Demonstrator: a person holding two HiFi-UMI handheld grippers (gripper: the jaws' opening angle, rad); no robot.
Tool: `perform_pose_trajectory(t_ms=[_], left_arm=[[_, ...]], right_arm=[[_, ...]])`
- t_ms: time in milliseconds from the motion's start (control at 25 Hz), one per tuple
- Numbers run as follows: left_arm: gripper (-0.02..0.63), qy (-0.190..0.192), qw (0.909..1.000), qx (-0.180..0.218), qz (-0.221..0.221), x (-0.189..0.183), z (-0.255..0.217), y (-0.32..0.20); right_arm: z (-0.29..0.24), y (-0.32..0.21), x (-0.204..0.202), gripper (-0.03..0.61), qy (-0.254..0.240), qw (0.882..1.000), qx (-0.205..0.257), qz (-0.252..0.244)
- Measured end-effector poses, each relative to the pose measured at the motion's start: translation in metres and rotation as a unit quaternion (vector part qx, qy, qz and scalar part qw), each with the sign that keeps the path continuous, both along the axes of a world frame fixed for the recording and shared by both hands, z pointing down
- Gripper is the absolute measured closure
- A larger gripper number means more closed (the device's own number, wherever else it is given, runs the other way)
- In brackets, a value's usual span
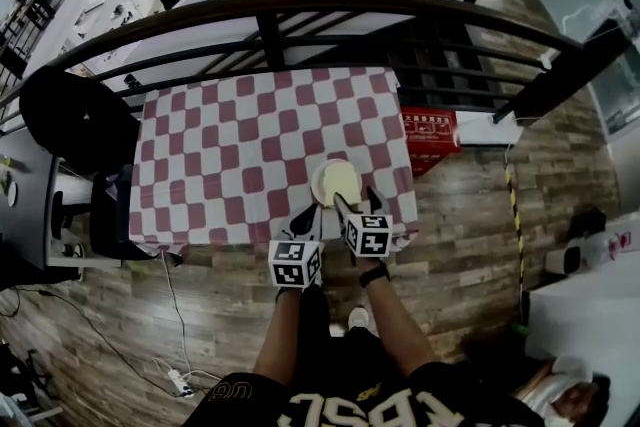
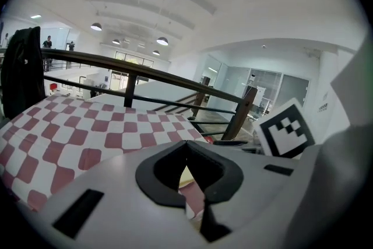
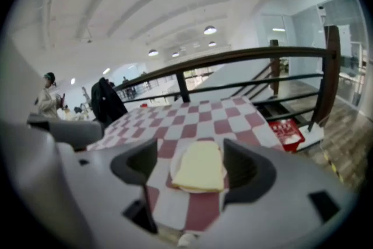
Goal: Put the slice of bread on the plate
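A pale slice of bread [image 1: 338,180] lies on a small white plate [image 1: 321,187] near the front edge of the red-and-white checked table [image 1: 230,145]. My right gripper [image 1: 356,201] hovers just in front of the plate, open. In the right gripper view the bread [image 3: 201,165] and plate [image 3: 173,171] show in the gap of the right gripper [image 3: 195,175], with neither pad touching them. My left gripper [image 1: 308,213] hangs beside it at the table's front edge. In its own view the left gripper [image 2: 189,178] has its pads meeting, with nothing held.
A dark curved railing [image 1: 270,10] runs behind the table. A black chair with a dark garment [image 1: 75,115] stands to the left, and a red box [image 1: 432,130] lies on the wooden floor to the right. A power strip [image 1: 180,380] and cable lie near my feet.
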State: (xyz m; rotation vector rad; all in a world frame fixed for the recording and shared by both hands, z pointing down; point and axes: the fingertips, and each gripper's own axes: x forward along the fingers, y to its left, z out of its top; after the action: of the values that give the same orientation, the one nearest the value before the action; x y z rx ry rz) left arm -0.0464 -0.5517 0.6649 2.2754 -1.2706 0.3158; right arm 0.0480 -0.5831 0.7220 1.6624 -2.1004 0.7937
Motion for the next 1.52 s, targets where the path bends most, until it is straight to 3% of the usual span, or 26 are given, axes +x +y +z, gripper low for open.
perform_pose_trajectory(t_ms=[80, 200, 400, 560, 720, 1000, 1520], left_arm=[[0.594, 0.007, 0.9996, 0.024, -0.01, -0.003, -0.028, -0.004], [0.594, 0.013, 0.9963, 0.08, -0.027, -0.01, -0.086, -0.017], [0.594, 0.009, 0.9869, 0.155, -0.044, -0.011, -0.161, -0.009], [0.594, 0.0, 0.9811, 0.191, -0.035, 0.008, -0.188, 0.018], [0.594, -0.009, 0.9792, 0.2, -0.033, 0.018, -0.193, 0.046], [0.594, -0.01, 0.9738, 0.22, -0.055, 0.014, -0.205, 0.097], [0.594, -0.016, 0.9739, 0.219, -0.057, 0.026, -0.193, 0.178]], right_arm=[[-0.037, 0.009, 0.001, 0.258, -0.015, 0.999, 0.036, 0.001], [-0.098, 0.022, 0.009, 0.418, -0.032, 0.994, 0.104, 0.001], [-0.183, 0.04, 0.011, 0.541, -0.048, 0.98, 0.192, -0.033], [-0.225, 0.058, 0.02, 0.563, -0.03, 0.97, 0.236, -0.046], [-0.246, 0.082, 0.015, 0.563, 0.001, 0.959, 0.271, -0.079], [-0.267, 0.135, 0.012, 0.564, -0.009, 0.948, 0.302, -0.098], [-0.256, 0.214, 0.028, 0.563, -0.022, 0.949, 0.3, -0.095]])
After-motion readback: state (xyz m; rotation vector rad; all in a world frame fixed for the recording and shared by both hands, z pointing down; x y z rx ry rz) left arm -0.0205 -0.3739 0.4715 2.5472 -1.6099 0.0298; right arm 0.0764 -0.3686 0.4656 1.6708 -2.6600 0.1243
